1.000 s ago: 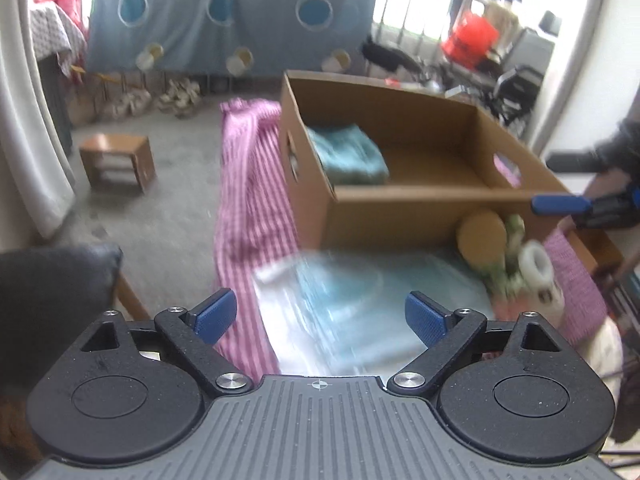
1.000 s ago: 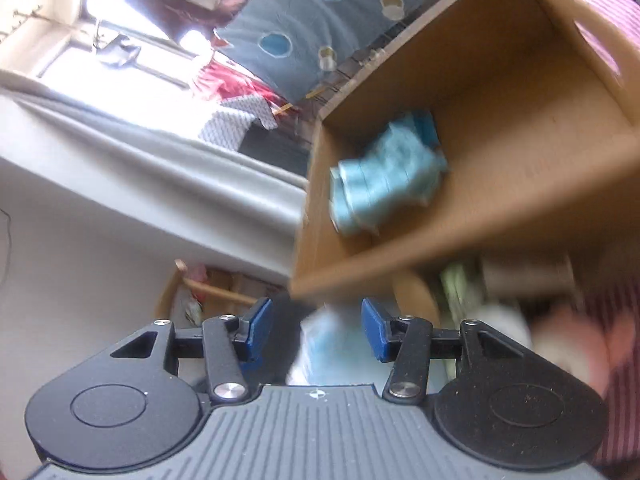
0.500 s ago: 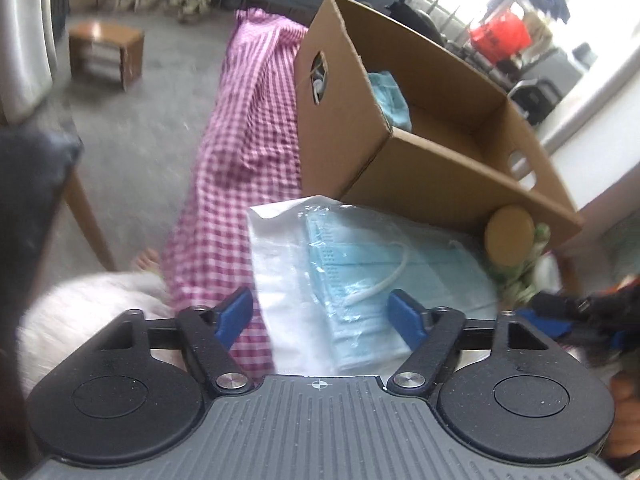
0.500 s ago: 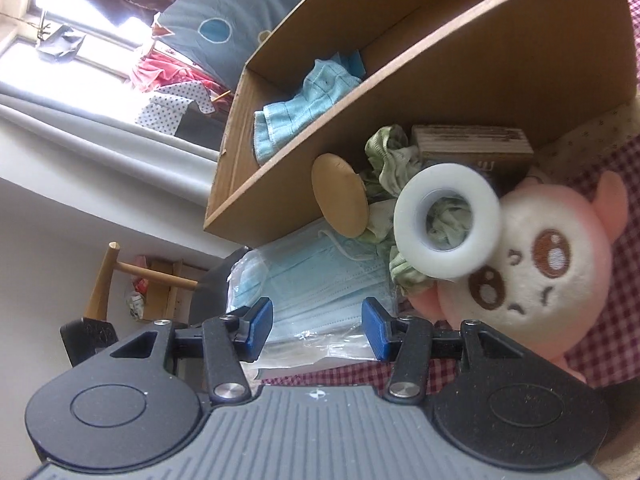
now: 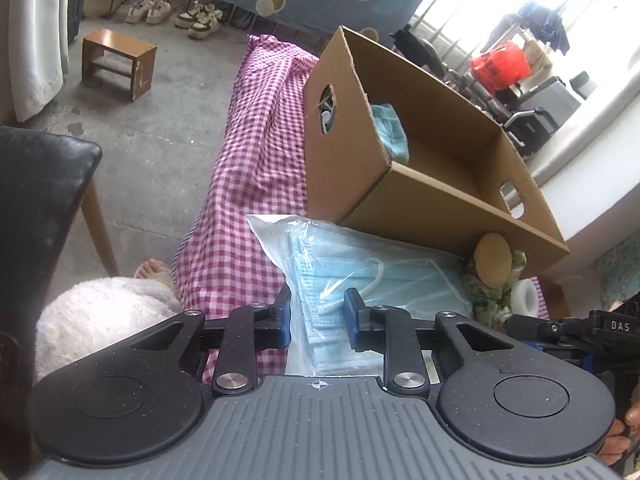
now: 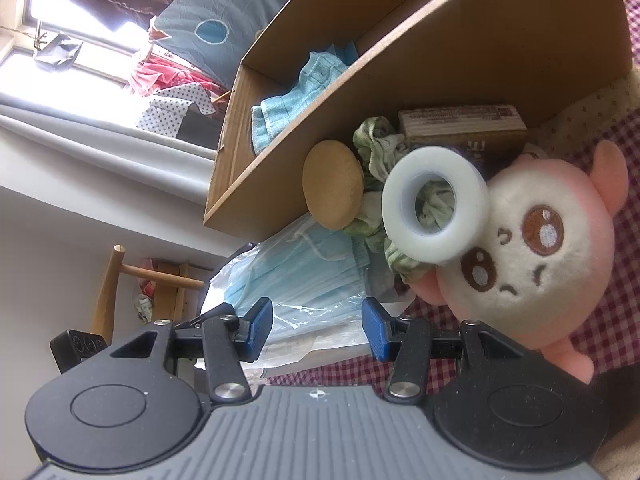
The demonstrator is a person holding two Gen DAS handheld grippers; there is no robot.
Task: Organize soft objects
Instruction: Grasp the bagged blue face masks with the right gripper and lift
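A clear bag of blue face masks [image 5: 380, 276] lies on the pink checked cloth in front of a cardboard box [image 5: 432, 208]. My left gripper [image 5: 318, 316] is shut on the bag's near left edge. A folded blue towel [image 5: 390, 132] lies inside the box. My right gripper [image 6: 317, 328] stands open just above the near edge of the mask bag [image 6: 304, 272], its pads clear of it. Right of the bag sit a pink plush toy [image 6: 548, 256], a white tape roll [image 6: 436, 204], a tan round pad [image 6: 334, 184] and a green cloth [image 6: 376, 144].
A small brown box [image 6: 464, 124] leans against the cardboard box wall [image 6: 460, 40]. A black chair [image 5: 40, 184] and a white fluffy garment [image 5: 100, 316] are at the left. A wooden stool [image 5: 118, 62] stands on the concrete floor beyond the checked cloth [image 5: 256, 152].
The left jaws closed from wide apart onto the mask bag as the gripper sank toward it. The right gripper dropped from the box to the pile, then held still.
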